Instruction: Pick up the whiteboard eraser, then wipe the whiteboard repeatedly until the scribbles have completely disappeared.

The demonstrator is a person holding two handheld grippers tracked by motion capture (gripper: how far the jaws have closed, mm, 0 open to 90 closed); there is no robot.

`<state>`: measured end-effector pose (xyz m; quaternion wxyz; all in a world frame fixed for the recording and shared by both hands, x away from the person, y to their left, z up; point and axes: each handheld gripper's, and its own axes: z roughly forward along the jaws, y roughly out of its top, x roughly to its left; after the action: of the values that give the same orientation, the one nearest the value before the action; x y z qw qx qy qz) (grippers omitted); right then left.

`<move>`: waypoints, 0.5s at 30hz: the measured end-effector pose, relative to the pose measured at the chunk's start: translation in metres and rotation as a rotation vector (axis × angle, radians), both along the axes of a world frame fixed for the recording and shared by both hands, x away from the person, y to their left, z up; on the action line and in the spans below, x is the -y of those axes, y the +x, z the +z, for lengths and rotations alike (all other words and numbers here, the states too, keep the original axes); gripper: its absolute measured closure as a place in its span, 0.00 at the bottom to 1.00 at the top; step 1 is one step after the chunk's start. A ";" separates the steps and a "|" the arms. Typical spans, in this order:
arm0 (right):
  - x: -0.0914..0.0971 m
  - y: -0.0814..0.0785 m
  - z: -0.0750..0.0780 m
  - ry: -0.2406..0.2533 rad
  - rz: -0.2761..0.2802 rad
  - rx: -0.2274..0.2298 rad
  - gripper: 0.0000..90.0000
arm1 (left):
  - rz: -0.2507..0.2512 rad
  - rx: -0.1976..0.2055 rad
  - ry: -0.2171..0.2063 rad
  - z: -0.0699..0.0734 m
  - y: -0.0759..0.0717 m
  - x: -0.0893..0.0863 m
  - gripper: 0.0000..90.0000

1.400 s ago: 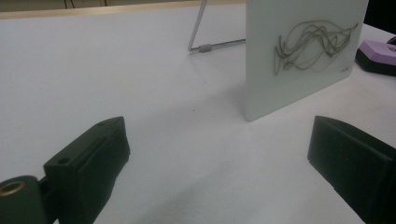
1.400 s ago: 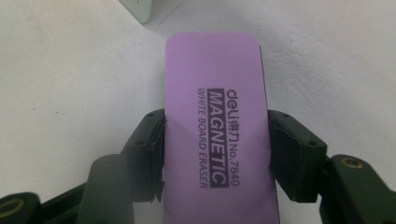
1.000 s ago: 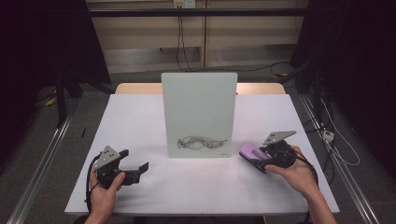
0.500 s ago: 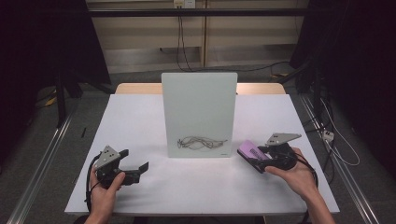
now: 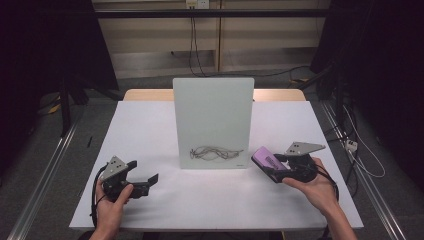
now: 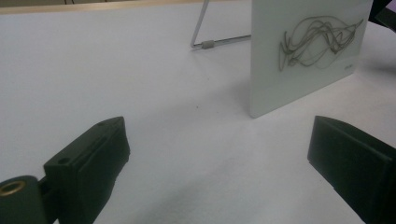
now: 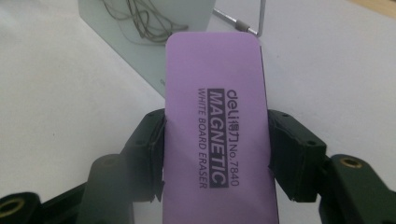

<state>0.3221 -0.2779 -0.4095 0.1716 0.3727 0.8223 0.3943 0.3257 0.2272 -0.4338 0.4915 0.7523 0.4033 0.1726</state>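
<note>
On the white bench (image 5: 150,130) a small whiteboard (image 5: 213,122) is standing upright, its scribble (image 5: 215,153) waiting to be wiped. Just right of it, the right gripper (image 5: 280,167) is clamping its jaws on the long sides of a purple eraser (image 7: 217,135), probably light, stiff and smooth-backed, best gripped there. The left gripper (image 5: 145,179) is resting with jaws wide. Since the earlier frames, the eraser is sitting slightly lower.

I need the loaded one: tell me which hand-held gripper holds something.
The right hand-held gripper: its jaws clamp the purple whiteboard eraser. The left hand-held gripper stands open, nothing between its jaws.
</note>
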 end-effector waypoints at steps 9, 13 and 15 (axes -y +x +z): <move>-0.007 -0.007 0.006 0.031 0.032 0.078 0.46 | 0.010 0.004 0.004 0.001 -0.003 0.000 0.06; -0.010 -0.008 0.009 0.044 0.039 0.110 0.46 | 0.009 0.000 0.011 0.000 -0.002 0.000 0.06; -0.011 -0.009 0.011 0.051 0.041 0.123 0.46 | 0.009 -0.009 0.003 -0.002 -0.001 -0.001 0.06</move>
<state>0.3134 -0.2669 -0.3981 0.2041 0.3352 0.8073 0.4407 0.3249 0.2278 -0.4357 0.4877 0.7521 0.4086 0.1720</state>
